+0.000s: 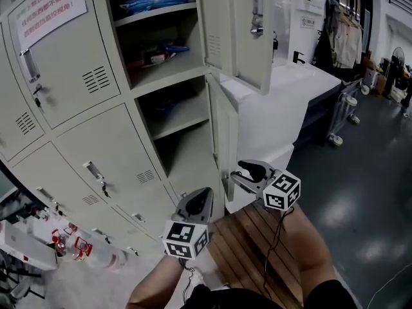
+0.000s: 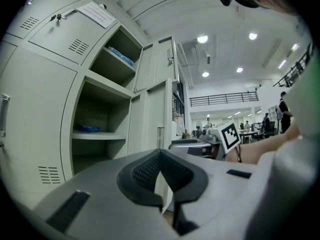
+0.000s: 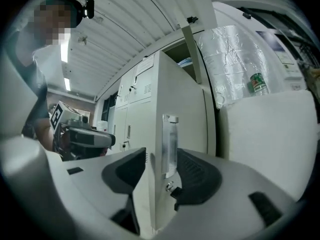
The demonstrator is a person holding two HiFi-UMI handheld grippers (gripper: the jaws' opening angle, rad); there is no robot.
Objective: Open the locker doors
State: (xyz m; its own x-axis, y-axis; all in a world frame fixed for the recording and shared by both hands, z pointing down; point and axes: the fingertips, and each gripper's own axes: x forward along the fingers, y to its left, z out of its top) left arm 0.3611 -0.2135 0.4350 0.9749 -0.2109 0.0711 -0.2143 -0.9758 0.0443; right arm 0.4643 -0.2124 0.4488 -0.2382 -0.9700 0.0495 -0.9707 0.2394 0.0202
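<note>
Two flat grey metal locker doors stand open: an upper door (image 1: 238,31) and a lower door (image 1: 224,134). The right hand-held gripper (image 3: 162,171) is released, with its two ribbed black pads (image 3: 197,176) apart around the lower door's edge and slim shiny handle (image 3: 170,144). The left hand-held gripper (image 2: 161,156), at its left, is clenched on nothing.

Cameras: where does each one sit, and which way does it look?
Head view: on the person's head, looking down at the lockers; forearms, left gripper and right gripper show.
Left gripper view: on the left gripper, looking along its shut jaws at open compartments.
Right gripper view: on the right gripper, its open jaws around a door handle.
Shared: each gripper view shows the other gripper.
</note>
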